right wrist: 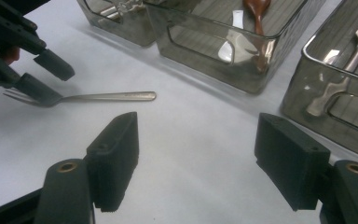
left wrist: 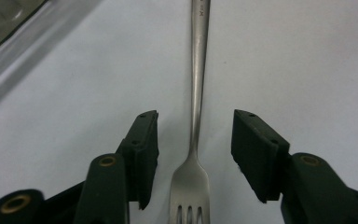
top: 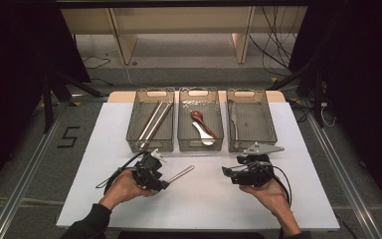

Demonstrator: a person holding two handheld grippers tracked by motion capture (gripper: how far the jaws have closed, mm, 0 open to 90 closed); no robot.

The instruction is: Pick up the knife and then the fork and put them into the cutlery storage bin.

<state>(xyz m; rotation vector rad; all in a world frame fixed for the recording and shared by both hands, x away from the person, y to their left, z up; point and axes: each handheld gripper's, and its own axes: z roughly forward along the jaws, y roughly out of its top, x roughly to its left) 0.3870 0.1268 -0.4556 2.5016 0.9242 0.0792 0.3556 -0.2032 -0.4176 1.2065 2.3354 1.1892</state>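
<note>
Between left gripper (left wrist: 195, 154) half-open jaws, fork (left wrist: 196, 93), tines cut off, seemingly ungripped, right gripper (right wrist: 196, 163) agape, empty.

A recording lab or test room is indicated rather than a home. The worktop (top: 199, 199) is covered with a plain white sheet and is enclosed left and right by black curtains (top: 10, 74). Metal floor rails (top: 25, 179) are laid along both sides of the worktop, and a taped figure five (top: 67, 136) is seen on the grey floor to its left. Loose cables (top: 273, 45) and bare wooden frames (top: 122, 42) are found beyond it.
</note>
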